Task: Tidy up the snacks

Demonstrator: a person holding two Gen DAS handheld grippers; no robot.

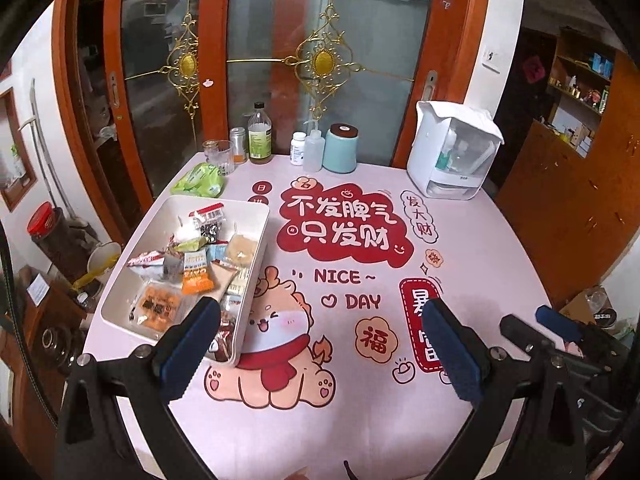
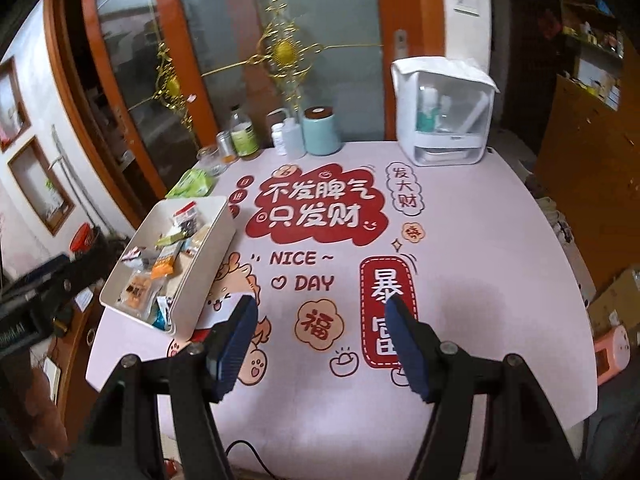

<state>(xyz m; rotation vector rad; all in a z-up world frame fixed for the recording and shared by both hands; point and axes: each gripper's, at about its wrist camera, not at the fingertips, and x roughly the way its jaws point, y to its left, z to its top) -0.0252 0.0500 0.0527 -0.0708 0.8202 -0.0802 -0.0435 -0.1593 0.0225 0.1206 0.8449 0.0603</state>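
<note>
The left gripper hangs above the near edge of a pink table, its two blue-padded fingers spread wide with nothing between them. Seen from its own camera, its left finger overlaps the near corner of a white bin, though it appears to float above the bin, not touch it.

The bin sits toward the table's left edge, set at an angle. Inside lies a loose heap of wrapped snacks: orange packets, a pale round cake in clear film, a red and white pack with a barcode. No snack shows on the bare cloth, so the sorting looks largely done. One green packet rests just beyond the bin's far end; whether it belongs with the snacks cannot be told.

Along the far edge stand a glass, bottles and a teal canister, pushed back against the glass doors, probably to keep the working space free. Further right sits a white countertop appliance.

The right gripper hovers over the printed cartoon in the middle, fingers partly apart and empty. Its black frame also shows at the right edge of the left camera's view.
</note>
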